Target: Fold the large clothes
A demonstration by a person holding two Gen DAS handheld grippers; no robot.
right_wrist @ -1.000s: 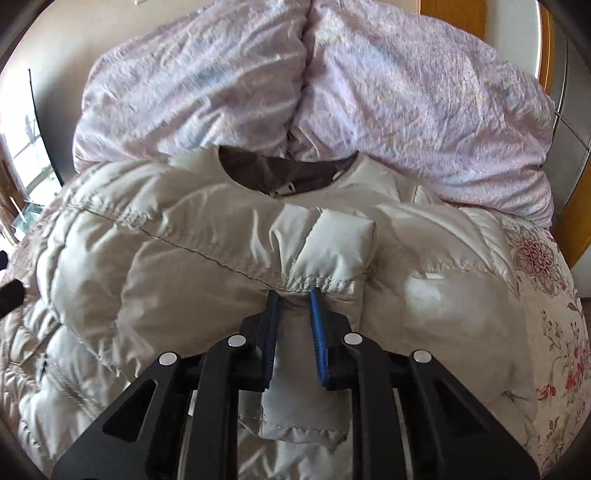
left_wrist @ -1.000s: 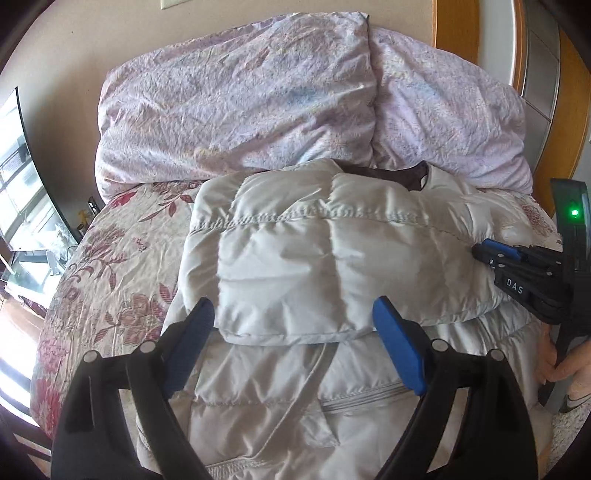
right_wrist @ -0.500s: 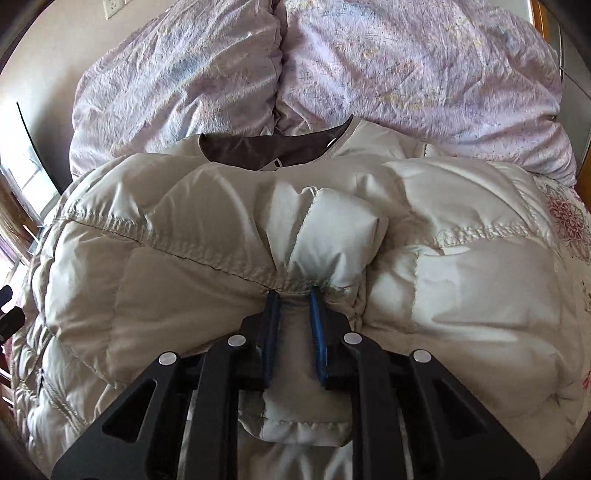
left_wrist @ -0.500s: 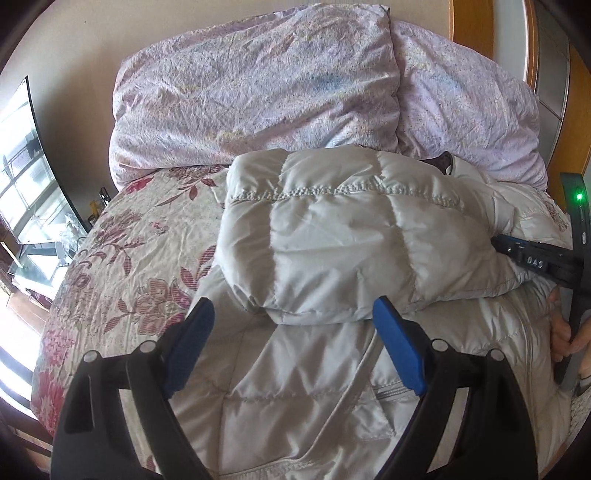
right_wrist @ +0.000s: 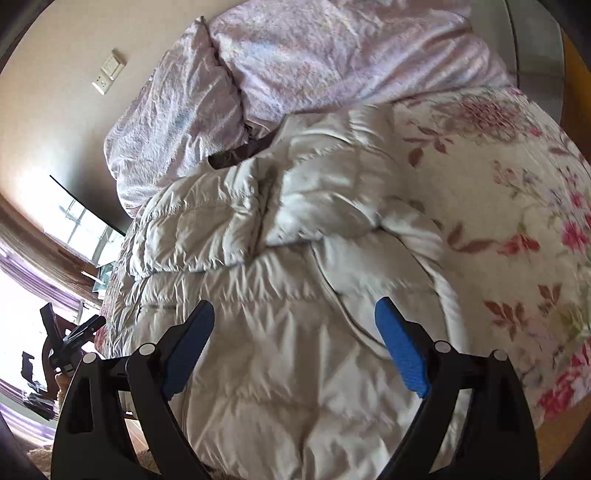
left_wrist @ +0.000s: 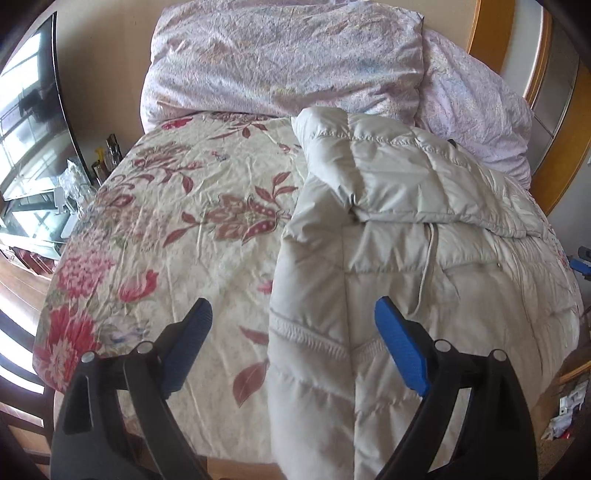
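Observation:
A pale grey padded jacket [left_wrist: 406, 266] lies front-up on the bed, collar toward the pillows. One sleeve [left_wrist: 413, 177] is folded across its chest. My left gripper [left_wrist: 291, 314] hovers open over the jacket's left edge near the hem, with nothing between its pads. In the right wrist view the jacket [right_wrist: 277, 295] fills the middle, its sleeves [right_wrist: 325, 192] bunched over the chest. My right gripper [right_wrist: 294, 314] hangs above the lower body with its jaws opening wide; no cloth is between the blue pads.
Two lilac pillows [left_wrist: 288, 62] lean at the head of the bed. A floral bedspread [left_wrist: 177, 221] covers the mattress left of the jacket. A glass-topped stand and window [left_wrist: 33, 177] are past the left bed edge; a wooden frame [left_wrist: 491, 33] stands at back right.
The right gripper let go of the sleeve cuff, opened wide, rolled and pulled back toward the hem. The left gripper slid left, so the jacket now sits on the right of its view.

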